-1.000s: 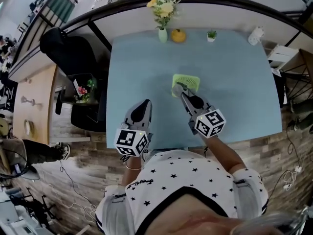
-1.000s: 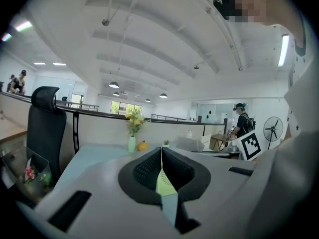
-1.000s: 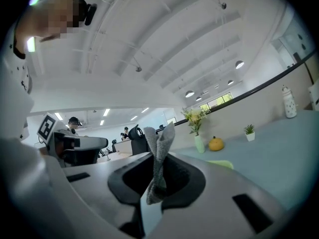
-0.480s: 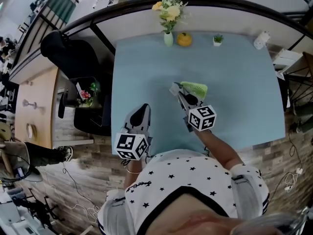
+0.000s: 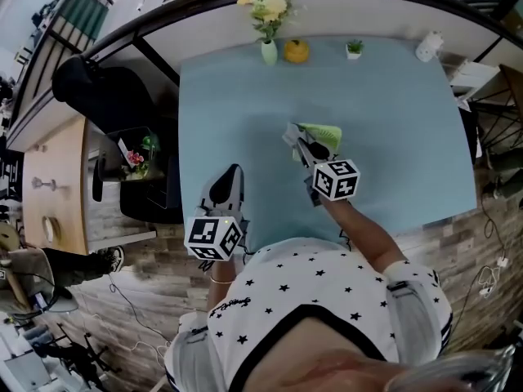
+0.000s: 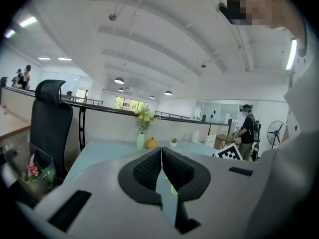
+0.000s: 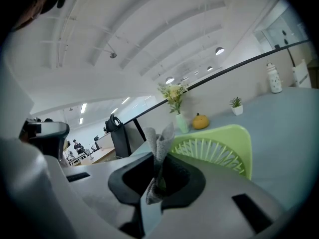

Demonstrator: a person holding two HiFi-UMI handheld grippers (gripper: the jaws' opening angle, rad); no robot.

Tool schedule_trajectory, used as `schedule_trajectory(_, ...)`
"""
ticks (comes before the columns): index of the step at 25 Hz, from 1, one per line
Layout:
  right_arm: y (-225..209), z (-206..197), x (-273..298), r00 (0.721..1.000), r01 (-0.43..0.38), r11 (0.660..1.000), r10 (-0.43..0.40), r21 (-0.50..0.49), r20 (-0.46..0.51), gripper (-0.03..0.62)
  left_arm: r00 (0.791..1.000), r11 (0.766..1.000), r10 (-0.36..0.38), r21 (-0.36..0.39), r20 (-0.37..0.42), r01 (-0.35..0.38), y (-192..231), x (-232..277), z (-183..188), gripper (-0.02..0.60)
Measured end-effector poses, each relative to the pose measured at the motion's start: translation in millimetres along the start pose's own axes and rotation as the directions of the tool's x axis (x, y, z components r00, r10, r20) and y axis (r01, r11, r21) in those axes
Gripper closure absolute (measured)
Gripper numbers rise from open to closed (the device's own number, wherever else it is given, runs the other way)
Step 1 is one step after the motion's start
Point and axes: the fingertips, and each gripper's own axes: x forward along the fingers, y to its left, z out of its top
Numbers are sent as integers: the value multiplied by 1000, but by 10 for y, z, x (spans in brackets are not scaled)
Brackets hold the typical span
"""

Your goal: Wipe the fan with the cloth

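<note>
1. At the middle of the table lay the fan, a green grille. It sat just ahead of the right gripper, and in the head view its face looked tipped rather than flat.
2. The right gripper's jaws were closed tight on the cloth. A grey fold of it stood out past the pads toward the grille. Held this way, the soft end would probably meet the ribs before any hard part of the gripper did.
3. A fleck of green showed between those pads, beneath the cloth. Whether the fan's rim was pinched in with the cloth, or merely lay behind it, could not be told.
4. The left gripper had its jaws pressed together with nothing between them. It was held low at the table's near edge, well apart from the fan. It was judged to be idle there, clear of the wiping arm yet able to come in and steady the fan.
5. The vase, pumpkin and small plant stood along the far edge, well apart from the fan. At that remove a wiping stroke seemed unlikely to reach them.
</note>
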Motion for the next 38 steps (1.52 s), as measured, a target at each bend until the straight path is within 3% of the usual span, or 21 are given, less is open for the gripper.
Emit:
schedule_trajectory(12, -408, 44, -383, 991, 125, 992, -126, 25, 38, 563, 997, 997, -75, 22, -21, 76, -216, 103, -46, 551)
schedule_trajectory(24, -1040, 36, -861, 952, 298, 954, -300, 46, 57, 563, 989, 988, -146, 37, -35, 147, -373, 135, -39, 551)
schedule_trajectory(33, -962, 99, -924, 956, 279, 959, -282, 51, 81, 563, 989, 989, -145, 36, -34, 146, -360, 84, -60, 551)
schedule_trajectory(38, -643, 278, -899, 971, 187, 981, -192, 52, 145, 563, 990, 990, -135, 39, -28, 136, -353, 65, -38, 551)
